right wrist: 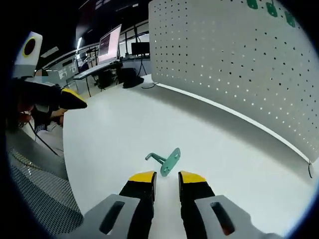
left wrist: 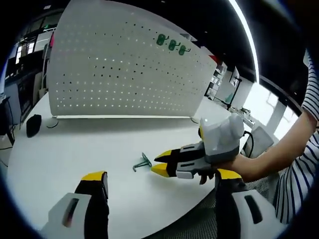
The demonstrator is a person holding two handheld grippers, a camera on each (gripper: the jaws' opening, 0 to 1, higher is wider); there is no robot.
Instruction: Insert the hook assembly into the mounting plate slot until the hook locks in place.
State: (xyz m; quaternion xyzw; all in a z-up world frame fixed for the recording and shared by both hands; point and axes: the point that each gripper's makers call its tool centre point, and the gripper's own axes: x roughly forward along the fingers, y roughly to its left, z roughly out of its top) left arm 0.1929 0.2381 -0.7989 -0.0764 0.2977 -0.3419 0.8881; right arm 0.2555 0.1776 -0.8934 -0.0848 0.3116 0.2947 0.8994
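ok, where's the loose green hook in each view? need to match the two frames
Left gripper view: the green hook lies on the white table at centre, just off the right gripper tips.
Right gripper view: hook lies low centre, just ahead of that gripper's own open jaws.
Shared landmark: the white pegboard with green hooks mounted near its top.

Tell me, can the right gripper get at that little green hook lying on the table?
Probably yes. The right gripper has its jaws open just short of the green hook, which lies loose on the white table with nothing between them.
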